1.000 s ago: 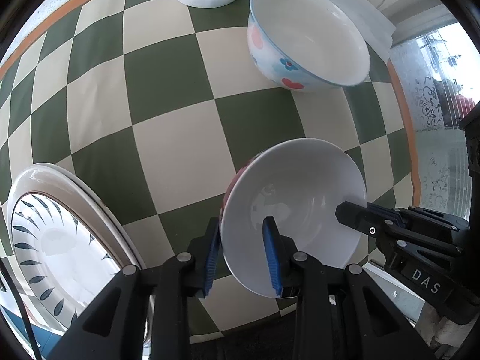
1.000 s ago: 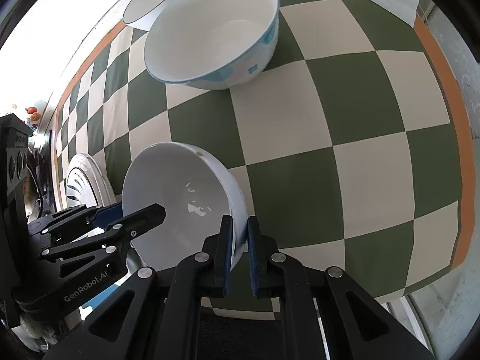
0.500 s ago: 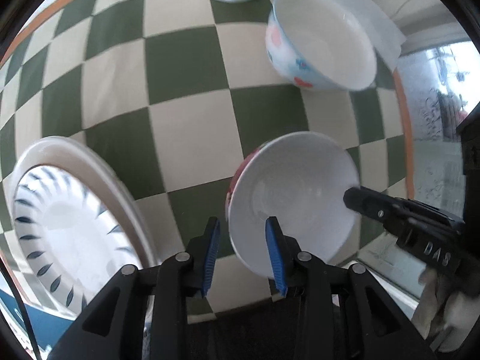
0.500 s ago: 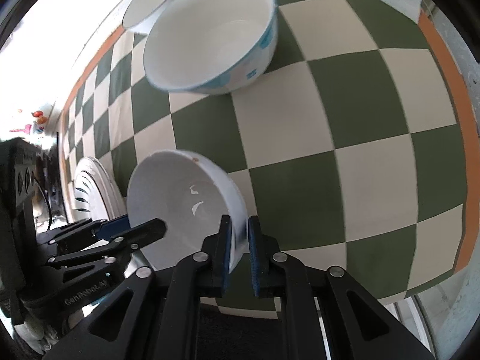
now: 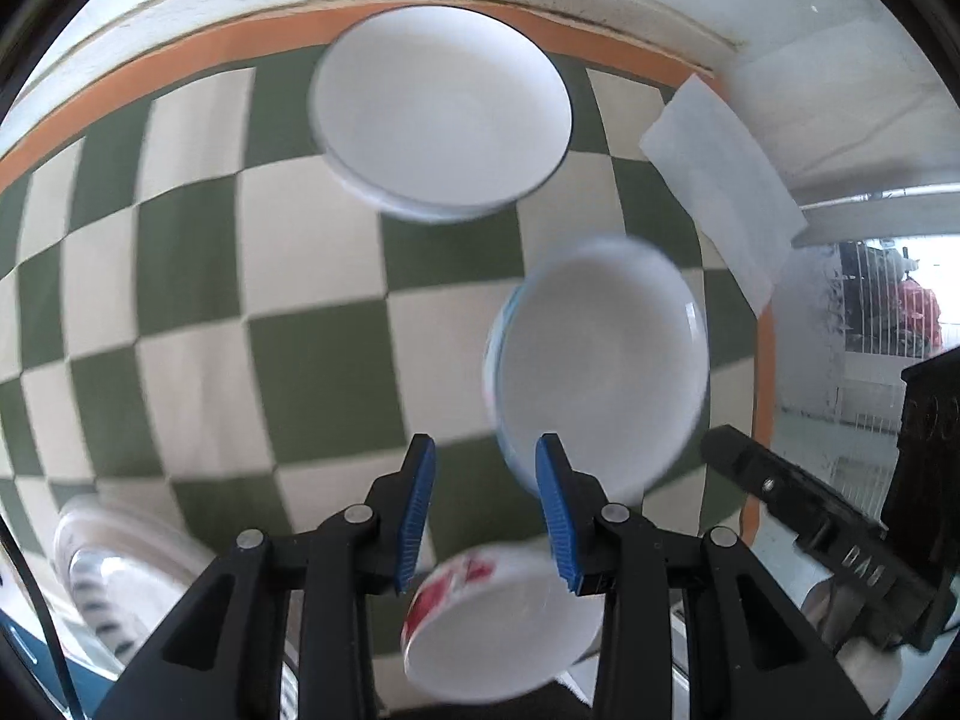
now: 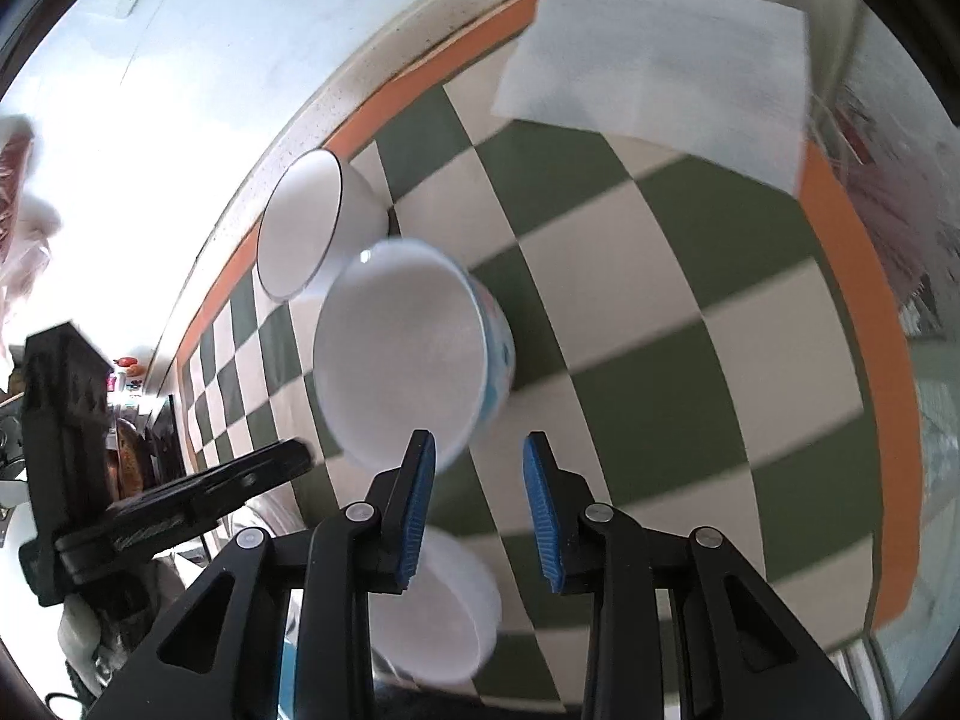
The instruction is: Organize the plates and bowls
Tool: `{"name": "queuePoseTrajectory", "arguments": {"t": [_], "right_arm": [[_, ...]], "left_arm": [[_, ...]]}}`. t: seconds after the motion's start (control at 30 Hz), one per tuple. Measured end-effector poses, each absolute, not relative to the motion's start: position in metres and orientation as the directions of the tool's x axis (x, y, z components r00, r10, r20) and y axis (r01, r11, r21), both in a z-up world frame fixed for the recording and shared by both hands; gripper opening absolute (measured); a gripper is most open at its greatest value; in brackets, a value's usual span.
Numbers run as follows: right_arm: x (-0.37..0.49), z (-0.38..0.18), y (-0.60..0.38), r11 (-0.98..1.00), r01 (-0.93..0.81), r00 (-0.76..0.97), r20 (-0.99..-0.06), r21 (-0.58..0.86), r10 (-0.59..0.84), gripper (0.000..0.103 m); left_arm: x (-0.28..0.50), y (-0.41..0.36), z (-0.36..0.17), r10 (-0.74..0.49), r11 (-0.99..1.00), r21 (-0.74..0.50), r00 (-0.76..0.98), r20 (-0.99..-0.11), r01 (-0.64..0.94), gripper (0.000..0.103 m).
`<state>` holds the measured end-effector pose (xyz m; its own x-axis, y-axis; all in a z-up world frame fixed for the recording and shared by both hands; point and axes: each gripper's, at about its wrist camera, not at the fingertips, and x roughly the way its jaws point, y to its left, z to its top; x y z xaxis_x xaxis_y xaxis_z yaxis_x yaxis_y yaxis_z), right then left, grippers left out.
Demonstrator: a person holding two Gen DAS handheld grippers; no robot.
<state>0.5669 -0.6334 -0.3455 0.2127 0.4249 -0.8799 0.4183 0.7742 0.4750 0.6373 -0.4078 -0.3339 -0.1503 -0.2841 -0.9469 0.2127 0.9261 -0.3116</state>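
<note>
Facing the checked cloth (image 5: 198,324), you have both grippers empty and angled steeply down. The left gripper (image 5: 483,510) and the right gripper (image 6: 477,507) have each just been opening their jaws; each pair now stands partly apart with nothing between the pads.

Locate the red-patterned bowl (image 5: 498,624) first. It sits below and behind both sets of fingertips, at the near edge of the cloth, clear of the pads. Judge it as released.

Locate the next candidate: the blue-patterned bowl (image 5: 600,366). In the left wrist view it lies ahead of the jaws and to their right, its rim just past the right-hand pad. In the right wrist view the same bowl (image 6: 408,360) lies ahead and to the left, its near rim just above the left-hand pad. It therefore sits between your two hands, about equally near to each. A round bowl has no long axis; only the rim matters, so present the jaws across its wall.

The plain white bowl (image 5: 441,114) stands farther off, beside the orange border (image 5: 180,54). Motion blur hides finer detail.
</note>
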Motion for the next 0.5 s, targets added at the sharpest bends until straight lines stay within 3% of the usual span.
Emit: {"name": "queuePoseTrajectory", "arguments": {"t": [0.2,0.23,0.3,0.37,0.5], "right_arm": [[0.596,-0.369,-0.634,0.806,0.41,0.175,-0.904,0.428,0.391,0.032],[0.597,-0.373,-0.634,0.807,0.41,0.176,-0.905,0.425,0.387,0.031],[0.602,-0.377,-0.634,0.811,0.409,0.174,-0.908,0.419,0.381,0.016],[0.604,-0.378,-0.632,0.807,0.41,0.179,-0.905,0.425,0.386,0.01],[0.609,-0.378,-0.627,0.838,0.386,0.171,-0.923,0.386,0.346,0.009]], "left_arm": [[0.657,-0.426,-0.36,-0.295,0.919,-0.331,-0.18,-0.938,0.214,0.03],[0.66,-0.425,-0.361,-0.309,0.915,-0.342,-0.172,-0.935,0.215,0.03],[0.66,-0.428,-0.358,-0.323,0.908,-0.354,-0.163,-0.932,0.224,0.029],[0.657,-0.43,-0.357,-0.313,0.909,-0.342,-0.153,-0.938,0.239,0.029],[0.653,-0.435,-0.354,-0.281,0.912,-0.307,-0.132,-0.951,0.272,0.029]]}}
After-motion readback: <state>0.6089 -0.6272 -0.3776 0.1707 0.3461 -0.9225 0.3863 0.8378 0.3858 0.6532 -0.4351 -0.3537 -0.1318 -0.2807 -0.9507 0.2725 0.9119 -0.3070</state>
